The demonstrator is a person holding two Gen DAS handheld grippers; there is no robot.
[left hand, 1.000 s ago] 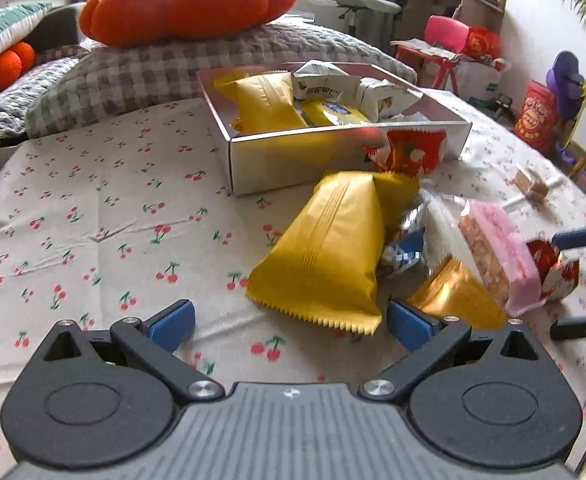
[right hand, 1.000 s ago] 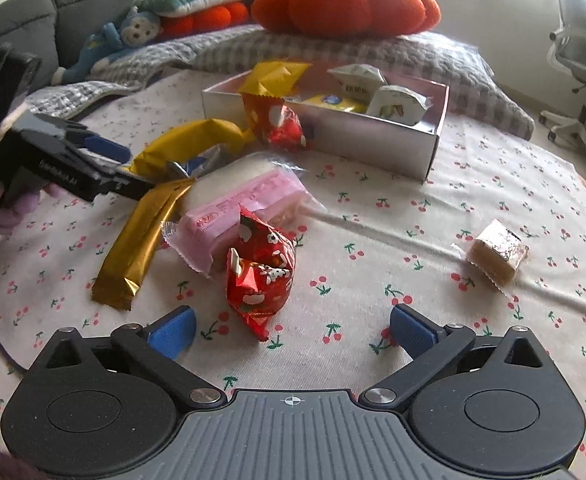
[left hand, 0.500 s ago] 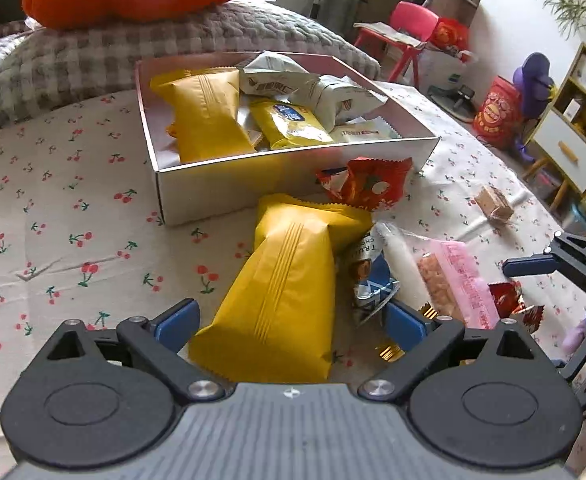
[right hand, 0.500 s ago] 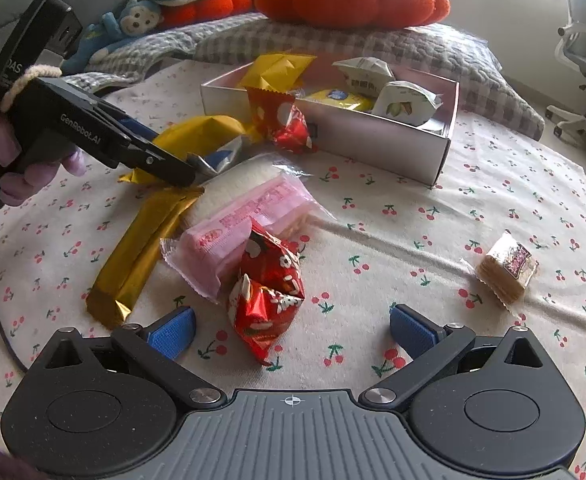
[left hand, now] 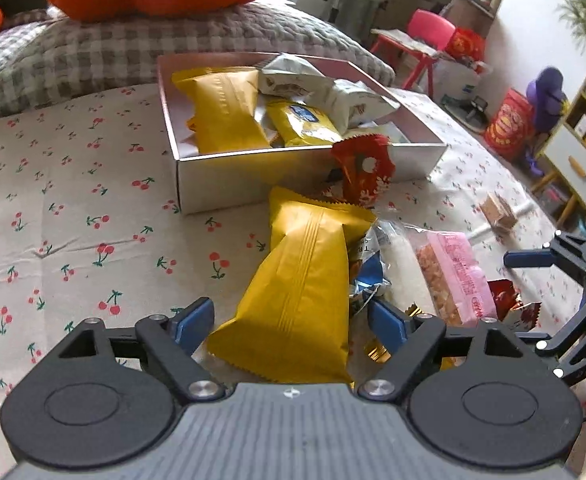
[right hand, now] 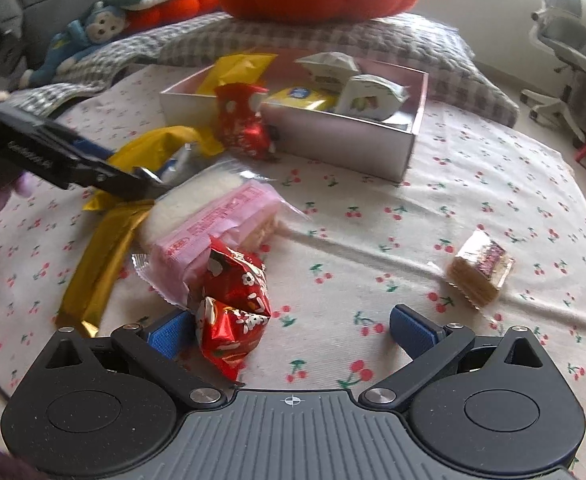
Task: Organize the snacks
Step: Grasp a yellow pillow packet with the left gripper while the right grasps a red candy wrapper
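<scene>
Left gripper (left hand: 291, 322): fingers held apart, straddling the near end of a large yellow foil snack packet (left hand: 303, 292) lying on the cherry-print cloth surface (left hand: 73, 220); no contact can be confirmed. Right gripper (right hand: 291, 332): fingers held wide apart, a crumpled red foil snack bag (right hand: 235, 308) lying just beside its left finger. Touching that bag, a pink wrapped wafer pack (right hand: 213, 236) is seen, with a gold foil bar (right hand: 101, 264) alongside. A small clear-wrapped cake square (right hand: 479, 274) lies well apart, toward the right edge. Farther back, an open white cardboard box (left hand: 253, 180) holds several packets; a second red bag (left hand: 363, 170) leans on its near wall.
</scene>
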